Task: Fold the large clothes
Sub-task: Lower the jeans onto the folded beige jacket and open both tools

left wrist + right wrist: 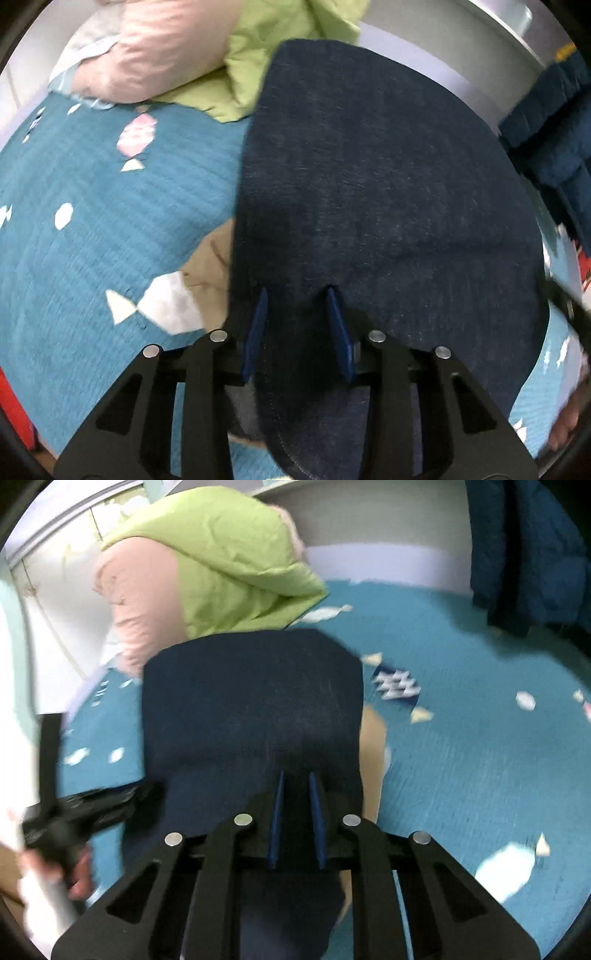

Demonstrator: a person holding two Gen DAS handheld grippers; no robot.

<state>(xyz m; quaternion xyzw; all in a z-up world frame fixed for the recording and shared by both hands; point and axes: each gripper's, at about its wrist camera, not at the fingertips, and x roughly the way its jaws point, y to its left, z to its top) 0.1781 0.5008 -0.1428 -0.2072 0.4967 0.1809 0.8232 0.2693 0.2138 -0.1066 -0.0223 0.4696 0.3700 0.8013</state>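
Jeans (369, 177), dark denim, are pinched in both grippers: the left gripper (297, 325) has its blue fingers (255, 332) clamped on the near edge, cloth bunched between them, and the right gripper (295, 812) has its fingers (317, 812) closed on the same edge further along (the gap there is narrow and filled with denim). From those two grips the cloth runs flat away over the bed (92, 206), a teal cover with white and pink shapes, toward the far edge, where a green and pink quilt (221, 565) is heaped. A tan garment (207, 258) peeks out beneath the denim's side.

The step looks like carrying the near edge over to make a fold. To do it well, I would keep both grips level and evenly spaced so the edge stays taut, lift just clear, and lay it square onto the far half without dragging the tan garment or touching the quilt.
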